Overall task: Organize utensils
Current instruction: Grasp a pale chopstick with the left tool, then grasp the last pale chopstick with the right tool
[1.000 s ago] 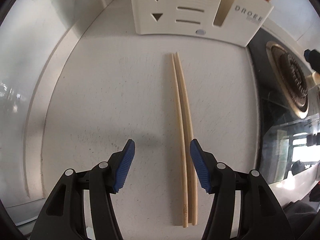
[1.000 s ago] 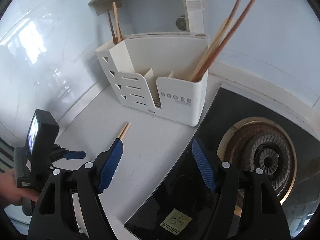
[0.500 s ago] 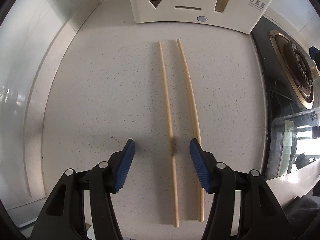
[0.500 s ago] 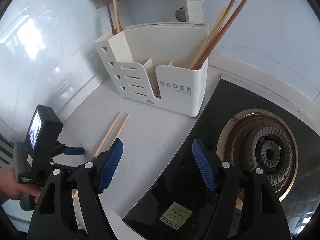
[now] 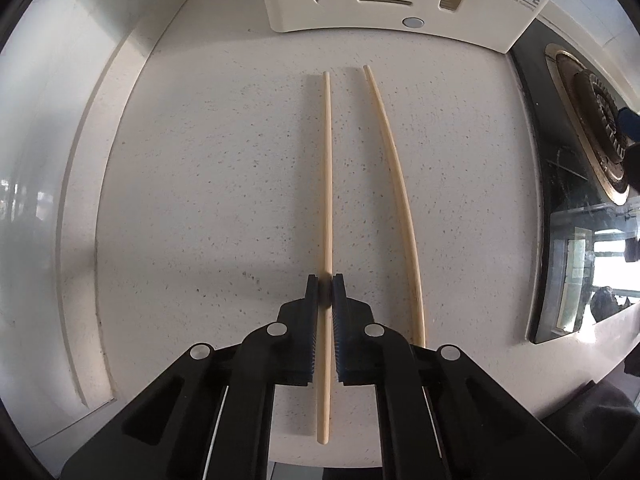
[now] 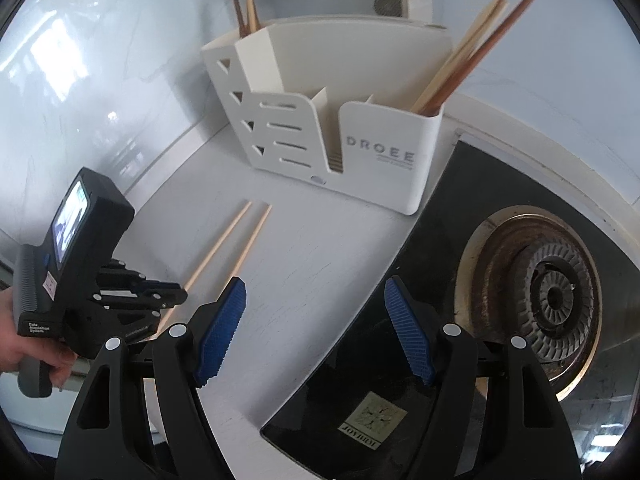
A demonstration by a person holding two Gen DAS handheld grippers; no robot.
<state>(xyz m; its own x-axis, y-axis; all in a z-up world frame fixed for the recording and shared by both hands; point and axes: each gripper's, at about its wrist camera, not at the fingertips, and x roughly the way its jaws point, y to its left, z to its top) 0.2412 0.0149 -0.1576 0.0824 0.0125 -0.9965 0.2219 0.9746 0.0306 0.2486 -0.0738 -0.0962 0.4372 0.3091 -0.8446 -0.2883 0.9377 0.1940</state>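
A: Item one, left chopstick (image 5: 328,184); pale bamboo, lying flat on the speckled white bench (image 5: 208,200), tip toward the cream utensil caddy (image 5: 400,4); status?

B: Changed; the left tongs (image 5: 326,292) have just been closing, and now stand pinched on its lower half, pads pressing the stick from both sides; half a second ago they stood wide with both sticks between them.

A: Item two, right chopstick (image 5: 394,184)?

B: Beside the first, apart from it, untouched; it lies outside the clamped tongs; a second ago the pair lay touching, since spread.

A: Right tongs (image 6: 314,320)?

B: Apart, holding nothing, hovering over the edge between bench and black glass hob (image 6: 360,408); gas burner (image 6: 556,296) to their right.

A: Caddy contents?

B: Brown and pale chopsticks (image 6: 472,52) upright in the right-hand compartment; more behind at the rear left; middle slots look free.

A: Meaning for the task?

B: Judged: one stick secured singly; lift and drop into a compartment comes next; the second needs its own trip.
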